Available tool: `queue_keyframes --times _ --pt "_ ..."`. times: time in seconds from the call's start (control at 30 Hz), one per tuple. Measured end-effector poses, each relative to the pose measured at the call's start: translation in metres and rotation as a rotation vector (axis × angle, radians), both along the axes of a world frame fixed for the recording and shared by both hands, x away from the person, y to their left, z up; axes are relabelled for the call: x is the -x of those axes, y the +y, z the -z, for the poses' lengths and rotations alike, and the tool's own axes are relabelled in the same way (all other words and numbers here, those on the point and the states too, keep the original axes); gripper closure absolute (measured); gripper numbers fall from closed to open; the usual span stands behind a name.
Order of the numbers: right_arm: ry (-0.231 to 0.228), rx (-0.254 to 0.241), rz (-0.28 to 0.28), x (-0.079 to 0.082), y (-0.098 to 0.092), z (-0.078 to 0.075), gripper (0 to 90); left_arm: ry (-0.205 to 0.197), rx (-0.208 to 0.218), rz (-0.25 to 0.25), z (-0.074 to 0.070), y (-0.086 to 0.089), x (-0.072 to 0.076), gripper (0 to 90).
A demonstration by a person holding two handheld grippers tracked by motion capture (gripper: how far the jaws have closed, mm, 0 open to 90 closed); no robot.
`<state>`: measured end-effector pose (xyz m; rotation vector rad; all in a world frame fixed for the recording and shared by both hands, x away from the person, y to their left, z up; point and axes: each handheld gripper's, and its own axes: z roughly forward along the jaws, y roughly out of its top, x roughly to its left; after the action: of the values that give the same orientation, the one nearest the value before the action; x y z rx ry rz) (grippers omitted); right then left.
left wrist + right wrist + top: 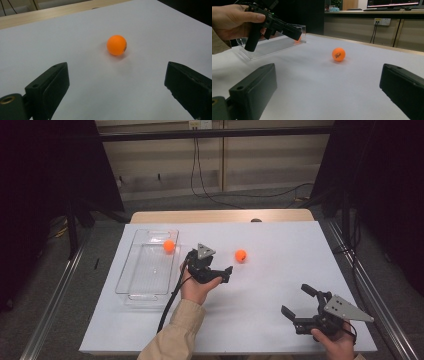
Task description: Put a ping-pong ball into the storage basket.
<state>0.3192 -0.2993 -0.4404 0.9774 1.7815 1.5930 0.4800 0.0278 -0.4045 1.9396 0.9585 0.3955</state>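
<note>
One orange ball [241, 255] rests on the white table sheet [270, 240]. A second orange ball [169, 246] lies in the far end of a clear plastic tray [145, 270] at the left. My left gripper [224, 269] is held just left of the loose ball, jaws open and empty. In the left gripper view the ball [116, 45] lies ahead of the left gripper [117, 82], beyond the jaw tips. My right gripper [297, 300] stands open near the front right. Its own view shows the right gripper [327, 87] facing the ball [338, 54], with the left gripper [274, 23] off to the left.
The tray [269, 46] sits by the sheet's left edge, and the ball in it [298, 39] peeks from behind the left gripper. A wooden table edge [220, 216] runs along the far side. Cables cross the floor [235, 195] beyond. Metal rails [60, 285] flank the table.
</note>
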Motion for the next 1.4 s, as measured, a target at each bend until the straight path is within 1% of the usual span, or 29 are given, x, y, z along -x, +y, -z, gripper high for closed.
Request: queue_keyframes --times 0.03,0.17,0.2,0.23,0.27,0.3,0.33,0.4,0.47,0.5,0.53,0.57,0.6,0.63,0.67,0.7,0.73,0.8,0.87,0.97,1.07,1.13,1.17,1.23,1.27,1.3,1.33,1.37,1.4 --pt "0.0 -0.001 0.001 0.0 0.0 0.0 0.5 0.002 0.004 0.006 0.001 -0.001 -0.001 5.9" --pt "0.001 0.005 -0.003 0.0 -0.001 0.0 0.6 -0.003 -0.006 0.002 0.003 -0.002 -0.003 5.9" --pt "0.001 -0.003 -0.001 0.0 0.0 0.0 0.5 -0.002 0.003 0.0 0.004 -0.003 -0.003 5.9" --pt "0.001 0.001 -0.001 0.0 0.0 0.0 0.6 -0.003 -0.008 0.0 0.004 -0.003 -0.004 5.9" --pt "0.002 -0.002 0.002 0.0 0.0 0.0 0.6 0.002 0.005 0.001 0.005 -0.005 -0.004 5.9" --pt "0.003 -0.004 0.0 0.0 0.001 0.0 0.6 0.002 -0.001 0.007 0.006 -0.005 -0.005 5.9" --pt "0.0 0.004 -0.004 0.0 0.0 0.0 0.6 0.004 0.006 0.006 0.007 -0.006 -0.005 5.9" --pt "-0.004 0.006 -0.007 0.0 0.0 0.0 0.6 0.001 0.007 0.011 0.008 -0.008 -0.006 6.0" --pt "0.002 -0.002 -0.002 0.0 0.001 0.0 0.6 -0.002 0.009 0.013 0.01 -0.01 -0.007 6.1" --pt "0.003 -0.004 0.0 0.0 0.001 0.0 0.6 0.0 0.003 0.007 0.01 -0.011 -0.007 6.1" --pt "0.003 -0.004 0.0 0.0 0.001 0.0 0.6 0.003 0.012 0.018 0.011 -0.011 -0.008 6.2" --pt "0.003 -0.004 -0.001 0.0 0.001 0.0 0.6 0.002 0.017 0.007 0.012 -0.012 -0.008 6.1" --pt "0.003 -0.004 -0.002 0.0 0.001 0.0 0.6 0.005 0.009 0.009 0.012 -0.013 -0.009 6.2" --pt "0.002 -0.003 -0.002 0.0 0.001 0.0 0.6 0.008 0.02 0.015 0.013 -0.014 -0.009 6.2" --pt "0.003 -0.003 -0.001 0.0 0.001 0.0 0.6 0.011 0.012 0.014 0.014 -0.014 -0.01 6.2" --pt "0.002 -0.003 -0.001 0.0 0.001 0.0 0.6 0.007 0.017 0.008 0.014 -0.016 -0.01 6.2" --pt "0.0 0.002 -0.004 0.0 0.0 0.0 0.6 0.008 0.013 0.013 0.015 -0.016 -0.011 6.3" --pt "0.001 -0.005 0.001 0.0 0.0 0.0 0.6 0.013 0.014 0.015 0.016 -0.018 -0.012 6.3" --pt "0.001 -0.002 -0.001 0.0 0.0 0.0 0.6 0.012 0.02 0.008 0.017 -0.02 -0.012 6.4" --pt "0.002 0.002 -0.005 0.0 0.0 0.0 0.6 0.018 0.018 0.023 0.019 -0.021 -0.013 6.3" --pt "0.0 0.003 -0.005 0.0 0.0 0.0 0.6 0.015 0.016 0.021 0.02 -0.022 -0.014 6.3" --pt "0.0 0.004 -0.005 0.0 0.0 0.0 0.6 0.017 0.029 0.013 0.02 -0.023 -0.014 6.3" --pt "0.0 0.003 -0.005 0.0 0.0 0.0 0.6 0.017 0.022 0.011 0.02 -0.023 -0.014 6.3" --pt "0.002 -0.003 -0.001 0.0 0.0 0.0 0.6 0.015 0.026 0.006 0.02 -0.023 -0.015 6.3" --pt "0.002 -0.003 0.001 0.0 0.0 0.0 0.6 0.014 0.015 0.013 0.02 -0.023 -0.015 6.3" --pt "0.001 -0.003 0.0 0.0 0.0 0.0 0.6 0.015 0.012 0.012 0.02 -0.023 -0.016 6.3" --pt "0.003 -0.002 -0.001 0.0 0.0 0.0 0.6 0.018 0.018 0.011 0.021 -0.024 -0.016 6.3" --pt "0.002 -0.004 0.001 0.0 0.0 0.0 0.6 0.016 0.011 0.014 0.021 -0.023 -0.017 6.3" --pt "0.001 -0.002 0.0 0.0 0.0 0.0 0.6 0.013 0.022 0.01 0.021 -0.025 -0.017 6.4"
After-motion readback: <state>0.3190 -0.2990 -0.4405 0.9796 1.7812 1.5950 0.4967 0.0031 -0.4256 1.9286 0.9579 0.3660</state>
